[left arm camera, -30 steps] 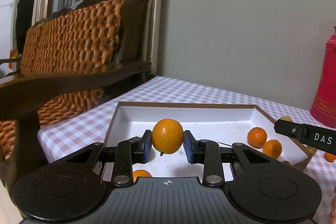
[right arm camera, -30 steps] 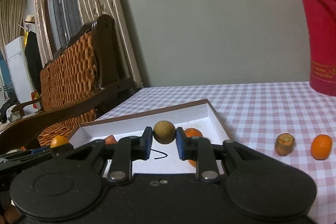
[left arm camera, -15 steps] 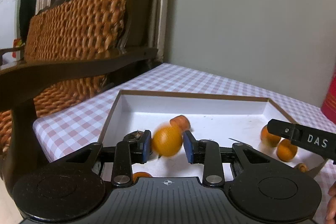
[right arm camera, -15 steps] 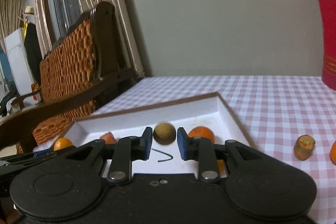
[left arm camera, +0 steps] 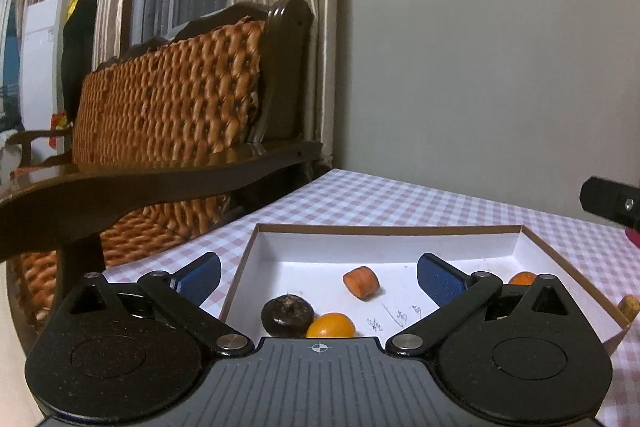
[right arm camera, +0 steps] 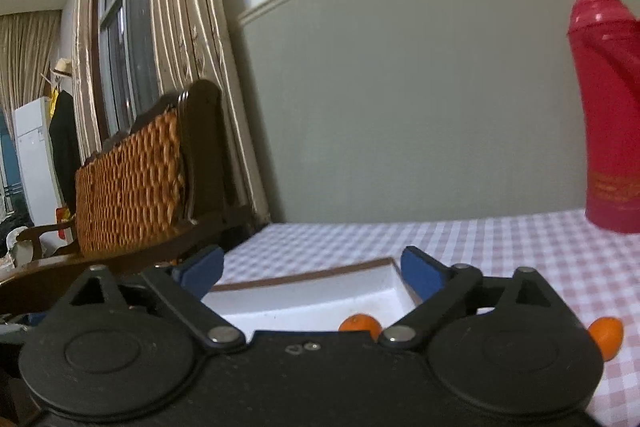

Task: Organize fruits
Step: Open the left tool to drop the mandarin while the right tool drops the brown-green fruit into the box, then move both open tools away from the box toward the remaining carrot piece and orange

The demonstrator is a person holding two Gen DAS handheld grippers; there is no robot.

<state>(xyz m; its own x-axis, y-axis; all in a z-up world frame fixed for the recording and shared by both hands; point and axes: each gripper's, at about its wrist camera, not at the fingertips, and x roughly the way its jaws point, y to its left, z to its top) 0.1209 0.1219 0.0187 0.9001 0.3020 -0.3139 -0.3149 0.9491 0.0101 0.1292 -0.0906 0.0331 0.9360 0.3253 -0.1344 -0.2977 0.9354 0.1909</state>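
Checked tablecloth (left arm camera: 400, 203); white tray (left arm camera: 384, 241), illegible scribble (left arm camera: 394, 319); left hand-held gripper (left arm camera: 318, 277), right hand-held gripper (right arm camera: 308, 269) opening, nothing between.

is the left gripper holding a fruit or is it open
Open and opening further: the left gripper has nothing between its spread blue pads; fruit lies below in the box.

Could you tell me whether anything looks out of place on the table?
Yes: one orange fruit lies on the checked tablecloth outside the white box, while other fruits already sit inside it. Nothing looks spilled or damaged.
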